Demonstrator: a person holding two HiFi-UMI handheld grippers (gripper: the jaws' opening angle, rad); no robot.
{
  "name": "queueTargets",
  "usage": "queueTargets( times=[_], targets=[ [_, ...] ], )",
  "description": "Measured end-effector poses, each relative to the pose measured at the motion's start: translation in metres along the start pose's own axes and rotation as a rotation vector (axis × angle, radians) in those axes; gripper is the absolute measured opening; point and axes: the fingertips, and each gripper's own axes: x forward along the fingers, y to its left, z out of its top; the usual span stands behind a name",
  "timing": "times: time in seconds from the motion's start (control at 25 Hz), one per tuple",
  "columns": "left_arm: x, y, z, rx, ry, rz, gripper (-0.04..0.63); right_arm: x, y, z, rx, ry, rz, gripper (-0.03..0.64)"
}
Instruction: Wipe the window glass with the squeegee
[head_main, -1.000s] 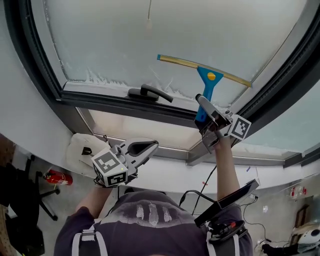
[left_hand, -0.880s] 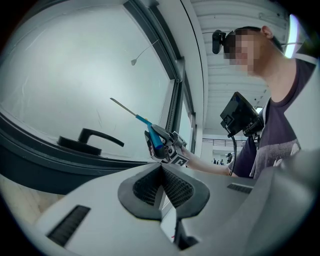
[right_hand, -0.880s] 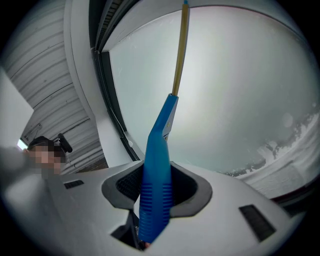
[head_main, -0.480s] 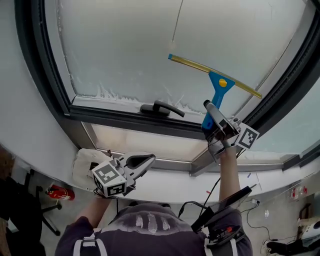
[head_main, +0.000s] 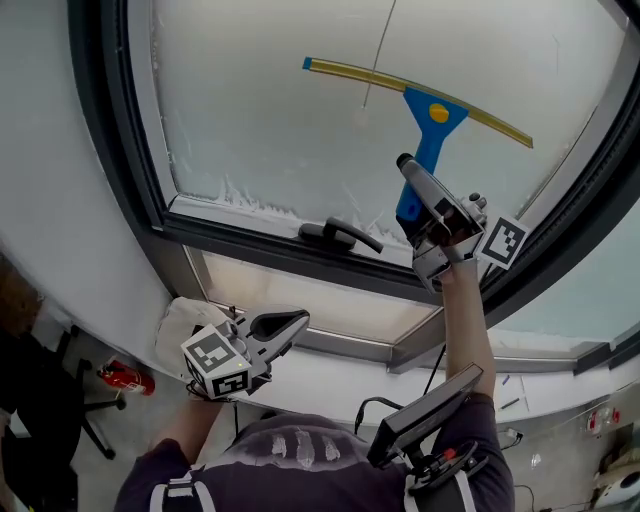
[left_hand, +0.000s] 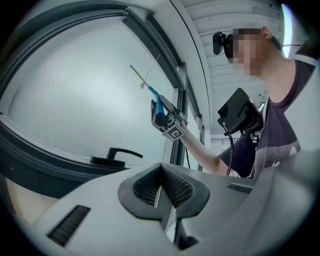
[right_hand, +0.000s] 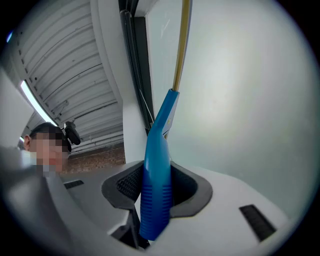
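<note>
The squeegee (head_main: 432, 115) appears to rest against the window glass (head_main: 260, 120) toward 1 o'clock in the head view, its blue handle clenched in the right gripper (head_main: 415, 200). The left gripper (head_main: 290, 322) hangs at 7 o'clock, jaws pressed together on nothing. Held only by the handle's tail, the squeegee may twist, lifting one blade end and leaving streaks. The handle points to 12 o'clock; the blade's long axis runs 10 to 4 o'clock.
</note>
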Motion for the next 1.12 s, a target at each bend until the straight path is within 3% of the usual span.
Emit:
queueTargets(
  times=[0.24, 0.4, 0.56, 0.96, 1.12],
  targets=[
    [0.006, 0.001, 0.028, 0.072, -0.043, 0.098, 0.008, 0.052, 0.013, 0.03, -0.043, 0.054, 0.12, 0.132],
    [0.007, -0.003, 0.041, 0.1, -0.052, 0.141, 0.008, 0.076, 0.013, 0.052, -0.056, 0.055, 0.143, 0.132],
    [0.003, -0.011, 0.027, 0.111, -0.052, 0.143, 0.008, 0.084, 0.017, 0.059, -0.08, 0.034, 0.132, 0.132],
    [-0.033, 0.038, 0.047, 0.118, -0.052, -0.017, 0.008, 0.132, -0.002, 0.074, -0.128, 0.019, 0.009, 0.132],
    [-0.049, 0.059, 0.061, 0.128, -0.055, -0.07, 0.008, 0.146, 0.0, 0.079, -0.108, -0.033, -0.012, 0.132]
  ],
)
